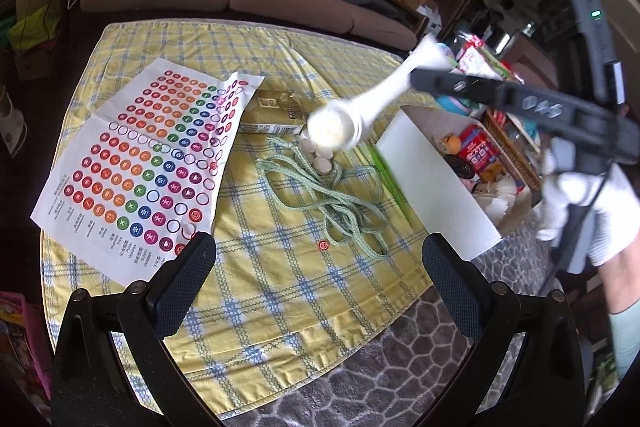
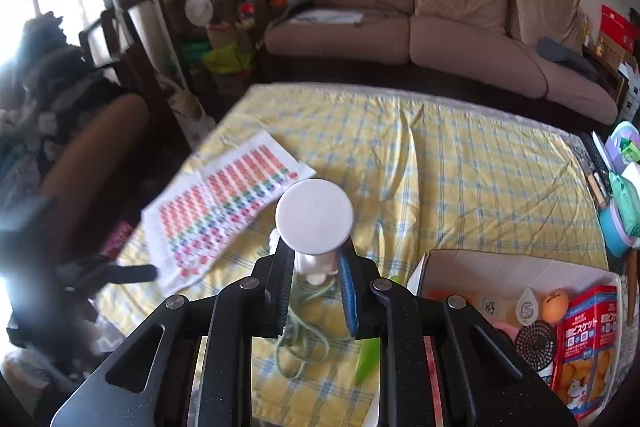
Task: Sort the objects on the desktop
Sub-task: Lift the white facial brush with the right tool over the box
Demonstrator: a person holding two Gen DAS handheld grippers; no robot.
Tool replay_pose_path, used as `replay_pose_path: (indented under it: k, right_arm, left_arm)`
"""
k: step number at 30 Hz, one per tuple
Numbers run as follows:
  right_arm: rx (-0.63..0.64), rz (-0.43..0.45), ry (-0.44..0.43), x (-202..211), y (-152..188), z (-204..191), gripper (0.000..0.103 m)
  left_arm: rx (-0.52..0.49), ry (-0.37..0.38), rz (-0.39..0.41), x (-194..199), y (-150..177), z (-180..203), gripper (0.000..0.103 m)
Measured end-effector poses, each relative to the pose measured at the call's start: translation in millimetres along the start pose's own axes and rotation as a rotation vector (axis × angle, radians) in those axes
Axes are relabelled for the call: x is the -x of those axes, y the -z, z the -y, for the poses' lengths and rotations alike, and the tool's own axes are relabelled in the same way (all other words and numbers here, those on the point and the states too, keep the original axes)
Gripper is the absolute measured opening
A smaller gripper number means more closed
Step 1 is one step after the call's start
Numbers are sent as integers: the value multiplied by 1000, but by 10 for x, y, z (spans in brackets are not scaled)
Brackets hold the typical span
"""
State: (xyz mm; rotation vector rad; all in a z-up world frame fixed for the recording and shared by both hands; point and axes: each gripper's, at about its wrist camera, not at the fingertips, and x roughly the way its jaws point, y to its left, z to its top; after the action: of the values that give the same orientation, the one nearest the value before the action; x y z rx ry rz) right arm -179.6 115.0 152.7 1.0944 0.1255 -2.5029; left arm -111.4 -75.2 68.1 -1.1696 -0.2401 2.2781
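My right gripper (image 2: 314, 261) is shut on a white spool-shaped object (image 2: 315, 215) with round ends and holds it in the air above the table. From the left wrist view the same white object (image 1: 360, 115) hangs over the green rope (image 1: 332, 195), with the right gripper (image 1: 418, 78) reaching in from the right. My left gripper (image 1: 320, 247) stands open and empty near the table's front edge. On the yellow plaid cloth (image 1: 280, 287) lie a sticker sheet (image 1: 140, 163), several white caps (image 1: 320, 157) and a yellow packet (image 1: 276, 111).
A white cardboard box (image 2: 500, 267) at the right holds a red biscuit box (image 2: 584, 339), an orange ball (image 2: 555, 303) and a black mesh disc (image 2: 534, 339). A green strip (image 1: 388, 171) lies beside the box. A brown sofa (image 2: 440, 39) stands behind the table.
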Motion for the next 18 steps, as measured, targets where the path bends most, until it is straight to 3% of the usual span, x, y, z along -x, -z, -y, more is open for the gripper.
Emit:
replay_pose_path:
  k: [5, 12, 18]
  right_arm:
    - [8, 52, -47, 642, -152, 25, 20]
    - [37, 53, -45, 1251, -93, 195, 20]
    - [18, 62, -31, 1412, 126, 371, 20]
  left_arm:
    - [-56, 26, 55, 75, 4, 162, 103]
    - [-204, 191, 150, 334, -42, 818, 103]
    - [-277, 155, 142, 210, -246, 1441, 103]
